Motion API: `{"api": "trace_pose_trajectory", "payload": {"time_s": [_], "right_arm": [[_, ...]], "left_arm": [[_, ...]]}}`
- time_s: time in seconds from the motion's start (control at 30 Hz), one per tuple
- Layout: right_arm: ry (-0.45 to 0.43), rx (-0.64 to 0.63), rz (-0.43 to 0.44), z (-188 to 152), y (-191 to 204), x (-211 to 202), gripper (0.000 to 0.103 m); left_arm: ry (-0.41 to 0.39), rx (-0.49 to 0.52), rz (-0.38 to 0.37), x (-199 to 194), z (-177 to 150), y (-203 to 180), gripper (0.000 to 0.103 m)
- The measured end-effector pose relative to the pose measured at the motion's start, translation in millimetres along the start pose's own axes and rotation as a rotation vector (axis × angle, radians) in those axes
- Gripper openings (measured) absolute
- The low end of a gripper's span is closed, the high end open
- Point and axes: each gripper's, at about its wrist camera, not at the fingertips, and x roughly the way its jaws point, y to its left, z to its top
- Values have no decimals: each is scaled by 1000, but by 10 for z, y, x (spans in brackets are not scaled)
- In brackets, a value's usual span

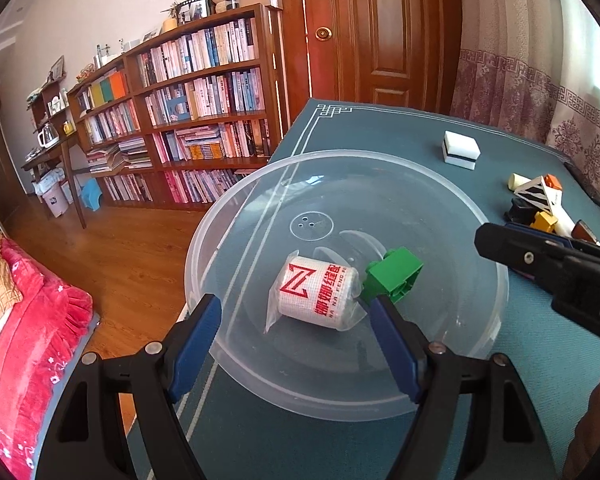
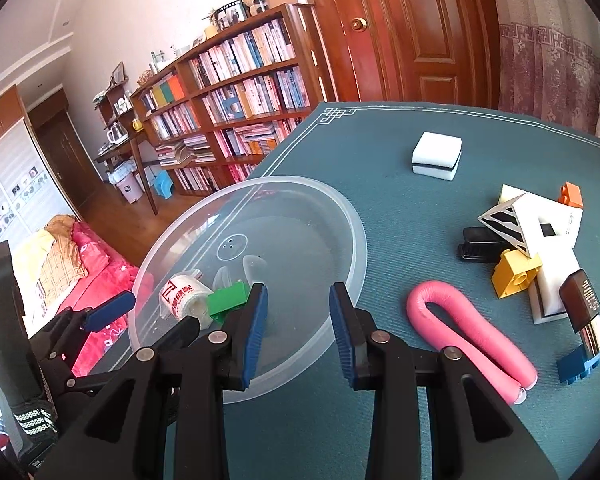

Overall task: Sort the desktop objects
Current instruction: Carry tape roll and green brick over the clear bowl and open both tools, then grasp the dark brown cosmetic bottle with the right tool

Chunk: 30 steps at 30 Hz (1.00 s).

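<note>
Tabletop (image 2: 380, 232) has a teal cover with a white line border; its left edge drops to wood floor, a bookshelf (image 1: 188, 120) beyond. The clear bowl (image 1: 496, 280) sits at that left edge, its rim reaching the border line. Open teal surface lies between the bowl and the white sponge (image 2: 437, 156) at the far side, and more in front of the bowl.

Inside the bowl: a white roll (image 1: 320, 294) in clear wrap with red print, lying on its side, and a green block (image 1: 394, 274) touching the roll's right end. The rest of the bowl is bare.

Left gripper (image 1: 296, 322) is wide open and holds nothing; its blue-padded fingers (image 1: 198, 340) hang over the near rim of the bowl, spread either side of the roll, apart from it. The right finger's tip stands close by the green block; contact cannot be told.

Right gripper (image 2: 298, 304) is also open and empty, over the bowl's right part.

Right of the bowl, a pink foam tube (image 2: 472, 336) lies bent in a U. Further right is a tight pile: yellow block (image 2: 514, 274), black clip (image 2: 480, 244), striped white box (image 2: 512, 220), orange block (image 2: 571, 194), dark brown box (image 2: 582, 300), blue block (image 2: 578, 364). The pile nears the right edge, by a curtain (image 1: 540, 92).
</note>
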Motion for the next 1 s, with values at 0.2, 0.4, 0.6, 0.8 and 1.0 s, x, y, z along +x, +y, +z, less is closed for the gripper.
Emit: {"api": "trace_pose_trajectory", "payload": {"time_s": [0.2, 0.4, 0.6, 0.8, 1.0], "right_arm": [[-39, 31, -11, -23, -134, -190, 35], [-82, 81, -55, -84, -386, -402, 35], [-133, 156, -122, -168, -727, -632, 51], [-188, 190, -208, -205, -1016, -858, 61], [-187, 215, -254, -261, -1279, -928, 61]], "left_arm": [[-4, 66, 49, -82, -104, -95, 81], [23, 1, 37, -125, -186, 58, 82], [29, 12, 72, -139, -210, 15, 82], [25, 11, 94, -138, -158, -22, 82], [21, 9, 107, -188, -131, -131, 83]]}}
